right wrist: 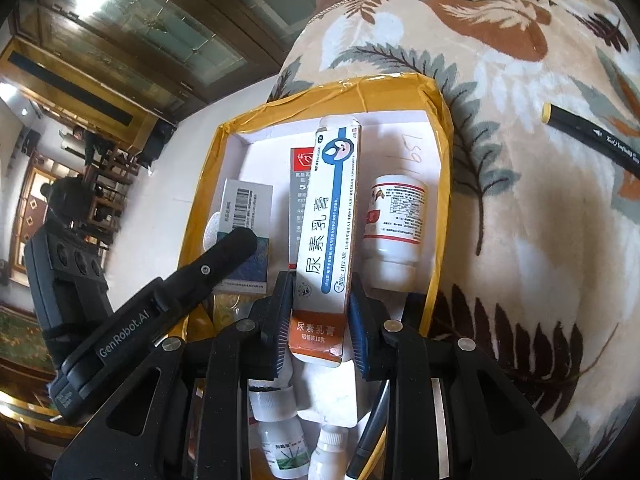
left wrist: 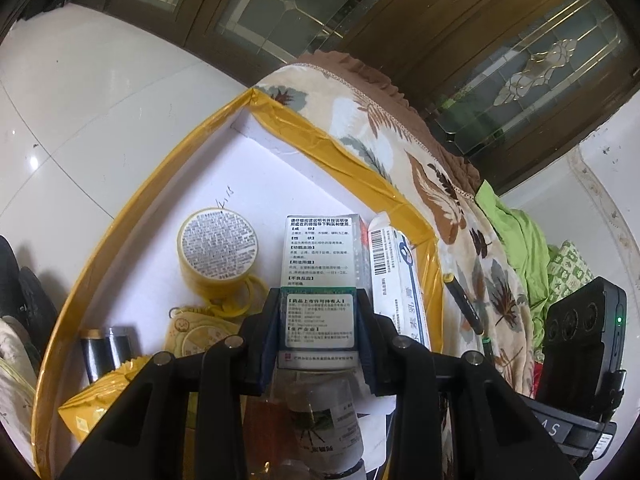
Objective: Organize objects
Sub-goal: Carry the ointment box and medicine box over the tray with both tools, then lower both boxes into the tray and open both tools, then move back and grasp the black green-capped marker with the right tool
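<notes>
I take the yellow-taped box point(left wrist: 132, 216) as my landmark. My left gripper point(left wrist: 318, 320) is clamped on a white medicine carton point(left wrist: 320, 264) with dense black print, its blue pads point(left wrist: 267, 336) pressing the carton's two sides; the carton hangs over the box's white floor, near the right wall. Just beside it, against that same wall, I see the long cream carton point(left wrist: 394, 276) with a barcode on its end. In the right wrist view my right gripper point(right wrist: 320, 324) is closed on that cream carton point(right wrist: 334, 216), gripping its orange lower end, and the carton points up over the middle of the box point(right wrist: 208, 160). Inside the box, left of my carton, a round yellow tin point(left wrist: 218, 250) sits on the floor, with a dark metal cylinder point(left wrist: 105, 350) near the left rim. Near the box's right wall lies a white pill bottle point(right wrist: 394, 228) on its side. Outside the box, on the leaf-patterned blanket point(right wrist: 520, 240) to its right, a black pen point(right wrist: 596, 140) lies well apart from the rim.
</notes>
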`<state>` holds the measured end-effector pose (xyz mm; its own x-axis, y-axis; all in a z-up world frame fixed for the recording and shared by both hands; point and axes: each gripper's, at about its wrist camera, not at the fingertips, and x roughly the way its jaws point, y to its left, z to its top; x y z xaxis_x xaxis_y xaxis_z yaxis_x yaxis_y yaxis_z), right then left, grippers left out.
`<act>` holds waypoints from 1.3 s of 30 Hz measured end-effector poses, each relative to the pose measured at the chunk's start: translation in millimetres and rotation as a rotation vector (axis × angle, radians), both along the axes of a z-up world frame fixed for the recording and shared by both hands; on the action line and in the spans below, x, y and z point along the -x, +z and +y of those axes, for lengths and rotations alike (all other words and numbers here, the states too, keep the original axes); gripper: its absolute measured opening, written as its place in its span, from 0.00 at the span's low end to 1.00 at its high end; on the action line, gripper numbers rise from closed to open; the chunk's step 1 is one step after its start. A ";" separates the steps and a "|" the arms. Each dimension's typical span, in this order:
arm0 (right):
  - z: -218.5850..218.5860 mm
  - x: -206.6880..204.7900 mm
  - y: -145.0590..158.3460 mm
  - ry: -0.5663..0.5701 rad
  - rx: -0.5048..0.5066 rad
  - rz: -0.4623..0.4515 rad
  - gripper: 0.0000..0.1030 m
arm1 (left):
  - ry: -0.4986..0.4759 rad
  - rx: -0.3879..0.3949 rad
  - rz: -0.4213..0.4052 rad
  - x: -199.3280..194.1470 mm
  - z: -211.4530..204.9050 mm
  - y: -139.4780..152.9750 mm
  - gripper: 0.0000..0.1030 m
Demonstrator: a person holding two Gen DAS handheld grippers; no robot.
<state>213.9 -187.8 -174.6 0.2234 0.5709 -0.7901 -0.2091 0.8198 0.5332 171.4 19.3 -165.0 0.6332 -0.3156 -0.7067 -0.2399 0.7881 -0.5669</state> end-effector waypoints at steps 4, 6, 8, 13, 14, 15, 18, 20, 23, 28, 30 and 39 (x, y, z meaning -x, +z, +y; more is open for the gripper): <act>-4.7 1.3 -2.6 -0.012 -0.025 0.022 0.26 | 0.012 0.002 0.008 1.7 1.0 -1.8 0.33; -6.5 2.1 -2.4 -0.014 -0.034 0.027 0.26 | 0.020 0.009 0.007 2.9 2.2 -2.3 0.33; -9.4 3.7 -2.3 -0.015 -0.047 0.029 0.27 | 0.027 0.021 0.007 4.0 3.6 -2.7 0.34; -18.0 15.9 2.9 0.008 -0.127 0.000 0.58 | 0.075 0.097 -0.029 11.0 12.7 -2.3 0.73; -20.0 20.1 5.9 0.010 -0.130 -0.021 0.60 | 0.096 0.107 -0.044 14.1 15.8 -0.5 0.75; -21.5 24.0 8.5 0.016 -0.127 -0.036 0.60 | 0.124 0.115 -0.064 18.2 20.1 2.2 0.75; -27.4 31.9 11.5 0.037 -0.138 -0.033 0.60 | 0.157 0.170 -0.107 27.5 30.1 6.2 0.75; -33.9 38.1 13.6 0.050 -0.132 -0.038 0.60 | 0.167 0.176 -0.128 32.8 31.7 9.5 0.75; -54.3 51.7 17.4 0.072 -0.098 -0.064 0.60 | 0.154 0.136 -0.165 42.3 24.1 19.9 0.75; -108.9 68.9 31.8 0.076 -0.039 -0.137 0.60 | 0.067 0.037 -0.220 57.5 -5.4 40.0 0.75; -139.3 72.2 36.5 0.059 0.016 -0.169 0.60 | 0.045 -0.033 -0.217 63.0 -24.9 48.0 0.75; -275.6 46.9 26.2 -0.225 0.147 -0.176 0.60 | -0.099 0.117 -0.192 90.8 -104.9 57.2 0.75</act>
